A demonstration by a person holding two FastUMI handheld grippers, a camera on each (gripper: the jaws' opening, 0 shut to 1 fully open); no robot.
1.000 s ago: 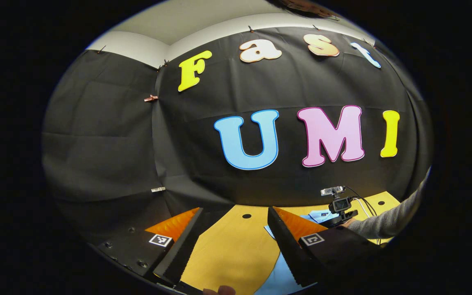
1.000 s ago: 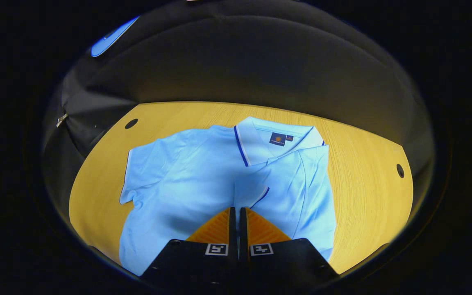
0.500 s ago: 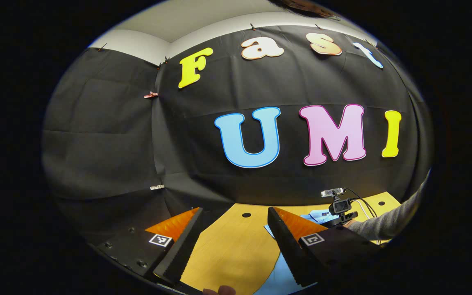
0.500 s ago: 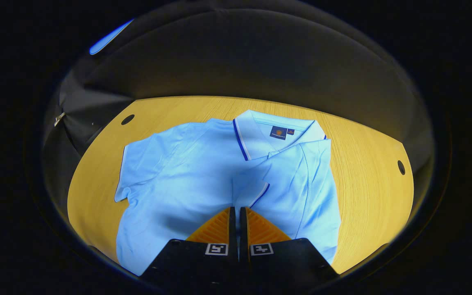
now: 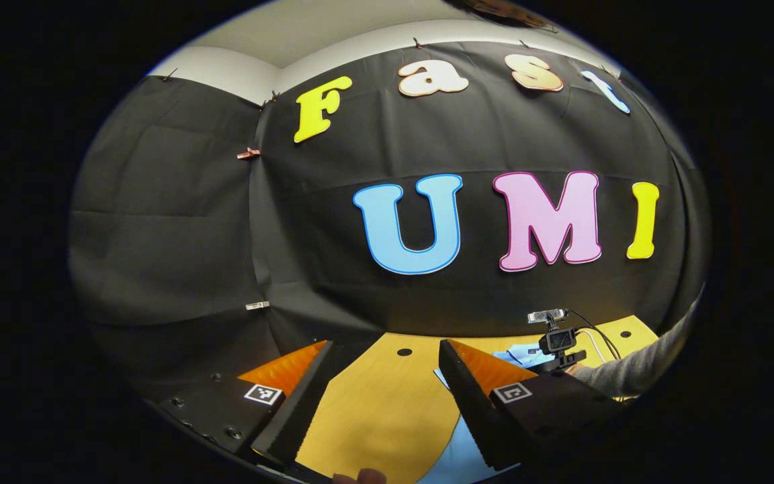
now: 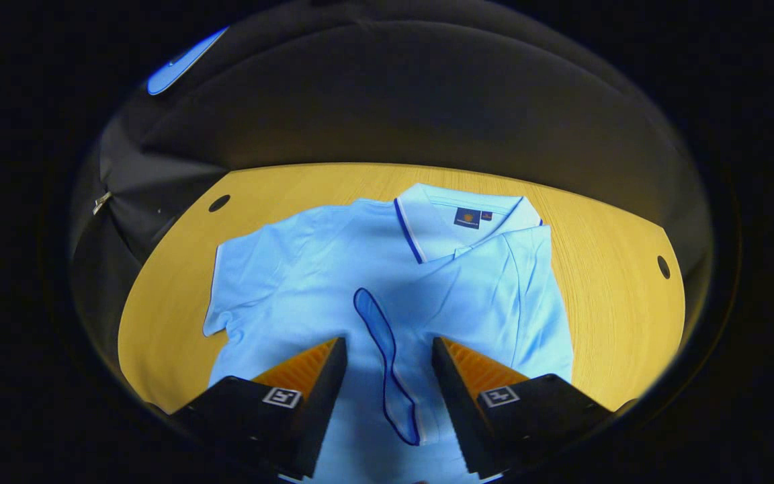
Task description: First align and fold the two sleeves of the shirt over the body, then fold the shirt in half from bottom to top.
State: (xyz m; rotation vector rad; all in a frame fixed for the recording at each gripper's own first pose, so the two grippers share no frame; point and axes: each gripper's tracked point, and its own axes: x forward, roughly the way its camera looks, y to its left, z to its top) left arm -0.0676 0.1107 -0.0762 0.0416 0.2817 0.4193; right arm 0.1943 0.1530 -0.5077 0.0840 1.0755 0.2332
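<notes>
A light blue polo shirt (image 6: 306, 289) lies face up on the yellow wooden table (image 6: 615, 269), its collar (image 6: 441, 228) at the far side. One sleeve (image 6: 494, 296) is folded over the body, and its dark-edged cuff (image 6: 380, 336) sits between the fingers of my right gripper (image 6: 388, 341), which is open and pressing on nothing. The other sleeve (image 6: 239, 275) lies spread out flat to the left. My left gripper (image 5: 383, 343) is open and holds nothing; it hovers over the table (image 5: 380, 403) beside an edge of the shirt (image 5: 451, 457).
In the left gripper view the other gripper (image 5: 558, 339) and a grey sleeve (image 5: 635, 370) show at the right. Round holes (image 6: 219, 202) (image 6: 662, 265) mark the table's far corners. Black cloth walls close the table in at the back and left.
My right gripper was shut on the folded sleeve's cuff; it has opened and let the cuff go. The left gripper has hardly moved.
</notes>
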